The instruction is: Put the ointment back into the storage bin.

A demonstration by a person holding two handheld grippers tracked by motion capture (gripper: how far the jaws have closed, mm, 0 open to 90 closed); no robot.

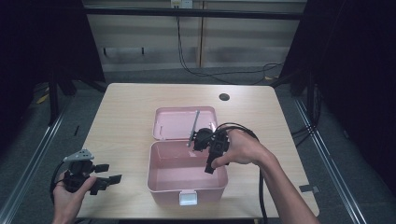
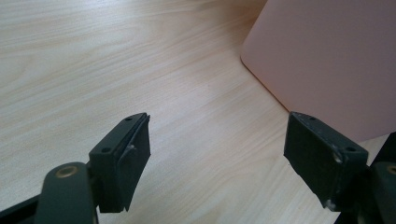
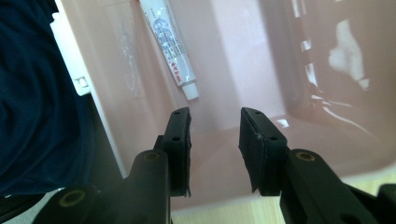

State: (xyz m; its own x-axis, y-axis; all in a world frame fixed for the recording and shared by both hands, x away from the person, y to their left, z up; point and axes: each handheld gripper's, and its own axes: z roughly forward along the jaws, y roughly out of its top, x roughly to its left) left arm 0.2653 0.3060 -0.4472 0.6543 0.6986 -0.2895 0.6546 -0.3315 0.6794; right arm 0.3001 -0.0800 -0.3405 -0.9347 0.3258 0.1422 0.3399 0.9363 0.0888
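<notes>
I find the tube (image 3: pixel 169 44) lying inside the pink box (image 1: pixel 156 179), centre frame. My right tongs (image 3: pixel 214 122), parted and empty, hover above; left tongs (image 2: pixel 217 140) spread wide, parked lower left.

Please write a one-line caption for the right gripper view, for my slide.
Right gripper, jaws apart and empty, above a pink box with a white tube inside.
</notes>
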